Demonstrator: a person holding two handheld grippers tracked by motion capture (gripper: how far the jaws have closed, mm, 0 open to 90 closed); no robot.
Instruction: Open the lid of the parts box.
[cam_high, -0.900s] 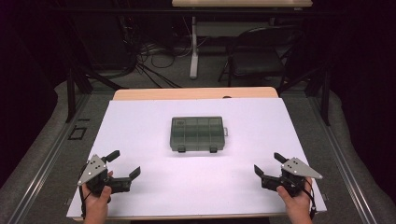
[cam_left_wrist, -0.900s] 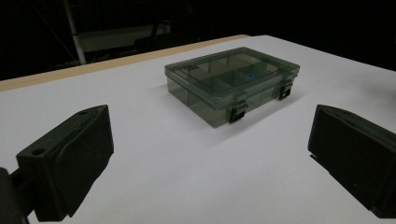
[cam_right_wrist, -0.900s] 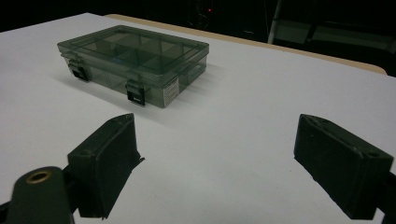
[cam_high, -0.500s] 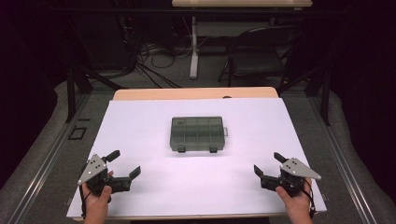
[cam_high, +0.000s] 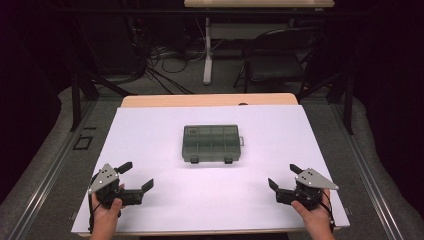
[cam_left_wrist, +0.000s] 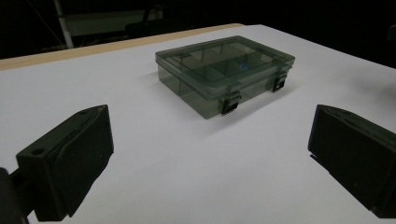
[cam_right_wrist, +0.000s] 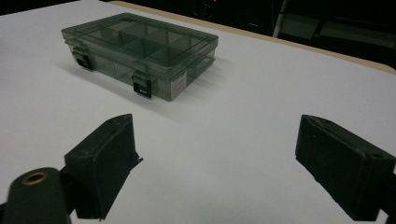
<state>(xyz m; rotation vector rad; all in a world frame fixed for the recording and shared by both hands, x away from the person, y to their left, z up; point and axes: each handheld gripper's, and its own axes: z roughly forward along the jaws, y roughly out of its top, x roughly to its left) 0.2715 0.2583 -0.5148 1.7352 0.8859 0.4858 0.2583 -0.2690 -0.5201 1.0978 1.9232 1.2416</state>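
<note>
**Two open grippers wait near a closed box**

A small box (cam_high: 211, 143) sits in the middle of the white table (cam_high: 150, 130). It is made of dark see-through plastic. Its lid is down, and two black clips on the front side hold it shut. Through the lid you can see little walls that split the inside into small spaces. In the left gripper view a tiny blue thing (cam_left_wrist: 242, 66) shows in one of those spaces, too small to name.

The left gripper (cam_high: 135, 176) is held in a hand near the front left corner of the table. Its two black jaws stand wide apart, with nothing between them. The right gripper (cam_high: 284, 176) is held in the other hand near the front right corner. Its jaws stand wide apart too, and they hold nothing. Both grippers point in toward the box, but both are well apart from it.
</note>
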